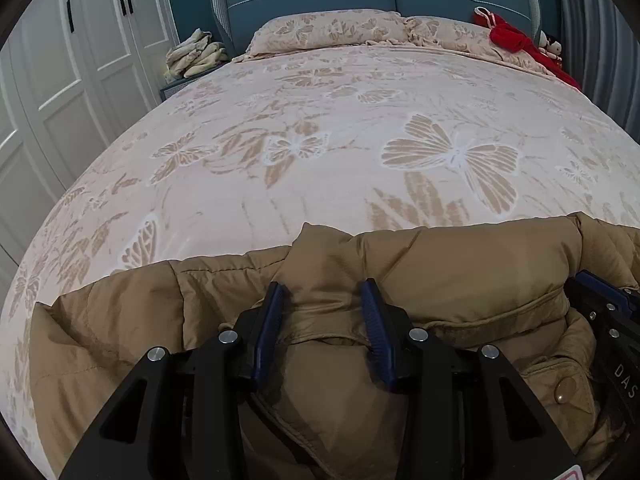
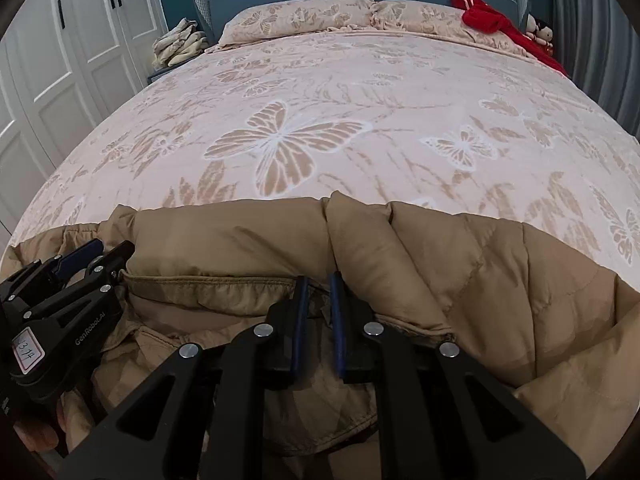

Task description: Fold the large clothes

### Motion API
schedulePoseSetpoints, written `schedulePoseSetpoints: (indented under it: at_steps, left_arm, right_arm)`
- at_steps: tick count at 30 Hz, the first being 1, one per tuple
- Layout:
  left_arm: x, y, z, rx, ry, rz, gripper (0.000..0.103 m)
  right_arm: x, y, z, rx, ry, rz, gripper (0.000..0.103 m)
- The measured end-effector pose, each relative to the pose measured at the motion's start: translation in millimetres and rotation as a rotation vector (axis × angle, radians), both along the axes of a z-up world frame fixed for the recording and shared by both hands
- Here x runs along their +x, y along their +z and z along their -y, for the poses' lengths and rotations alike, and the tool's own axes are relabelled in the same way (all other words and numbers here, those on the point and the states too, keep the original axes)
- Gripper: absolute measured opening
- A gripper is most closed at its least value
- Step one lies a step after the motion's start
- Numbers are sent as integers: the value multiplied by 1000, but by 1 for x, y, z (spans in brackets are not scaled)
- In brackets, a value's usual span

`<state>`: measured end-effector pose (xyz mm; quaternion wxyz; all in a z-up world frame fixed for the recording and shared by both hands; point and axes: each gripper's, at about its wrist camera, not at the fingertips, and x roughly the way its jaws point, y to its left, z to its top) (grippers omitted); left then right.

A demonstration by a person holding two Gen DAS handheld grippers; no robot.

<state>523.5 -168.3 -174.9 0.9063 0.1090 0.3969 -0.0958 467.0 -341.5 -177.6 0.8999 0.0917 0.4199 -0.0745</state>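
Observation:
A tan quilted puffer jacket (image 1: pixel 460 264) lies across the near end of the bed; it also shows in the right wrist view (image 2: pixel 248 240). My left gripper (image 1: pixel 325 292) has its blue-padded fingers (image 1: pixel 374 312) apart, with a bunched fold of the jacket between them. My right gripper (image 2: pixel 319 282) has its fingers nearly together, pinching jacket fabric near a hem edge. The right gripper's side shows at the right edge of the left wrist view (image 1: pixel 608 300). The left gripper shows at the left of the right wrist view (image 2: pixel 80 264).
The bed (image 1: pixel 320 128) has a pink butterfly-print cover, with pillows (image 1: pixel 328 32) at the blue headboard. A red garment (image 1: pixel 512 38) lies at the far right corner. Folded cloths (image 1: pixel 196 54) sit on a nightstand. White wardrobe doors (image 1: pixel 60 60) stand to the left.

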Motion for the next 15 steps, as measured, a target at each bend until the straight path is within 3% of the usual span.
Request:
schedulePoseSetpoints:
  at_steps: [15]
  left_arm:
    - [0, -2, 2, 7, 2, 9, 40]
  right_arm:
    - [2, -3, 0, 5, 4, 9, 9]
